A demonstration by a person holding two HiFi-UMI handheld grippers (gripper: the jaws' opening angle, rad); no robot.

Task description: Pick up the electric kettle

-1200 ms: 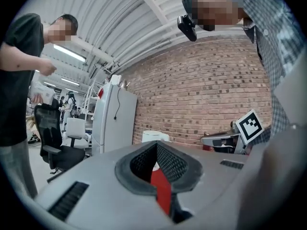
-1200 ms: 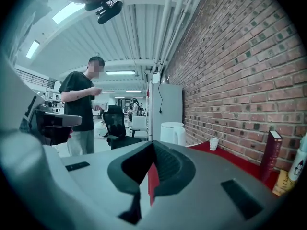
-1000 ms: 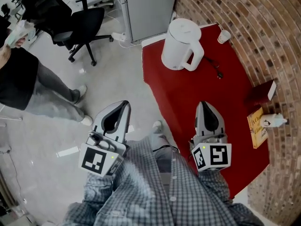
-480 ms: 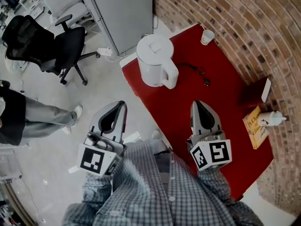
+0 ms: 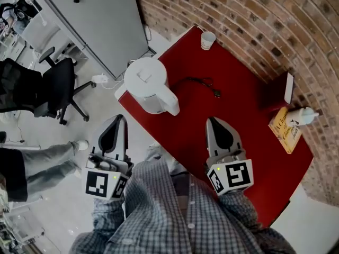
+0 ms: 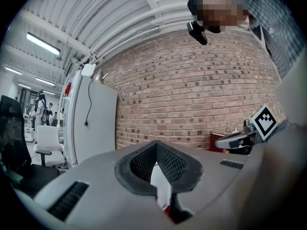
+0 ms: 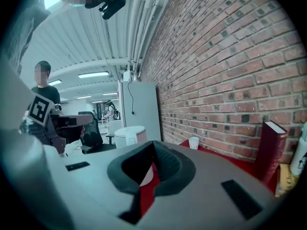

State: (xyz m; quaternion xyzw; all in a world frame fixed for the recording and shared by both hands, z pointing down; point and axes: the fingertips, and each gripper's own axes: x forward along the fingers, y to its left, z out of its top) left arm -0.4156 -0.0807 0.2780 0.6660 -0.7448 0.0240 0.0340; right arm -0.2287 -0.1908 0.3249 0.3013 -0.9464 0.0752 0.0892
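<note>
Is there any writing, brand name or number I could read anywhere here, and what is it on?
Yellow book: cursive title, seemingly starting "A Ch"; the rest is too blurred.
Left hand-held gripper and right hand-held gripper: their cubes bear black-and-white square patterns, no words.
Electric kettle, paper cup, dark red book: no readable print.

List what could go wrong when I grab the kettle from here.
1. The kettle stands at the table's corner; a nudge might push it off.
2. The right gripper is shut; unless opened, it would bump the handle.
3. The cable lies nearby and might snag.
</note>
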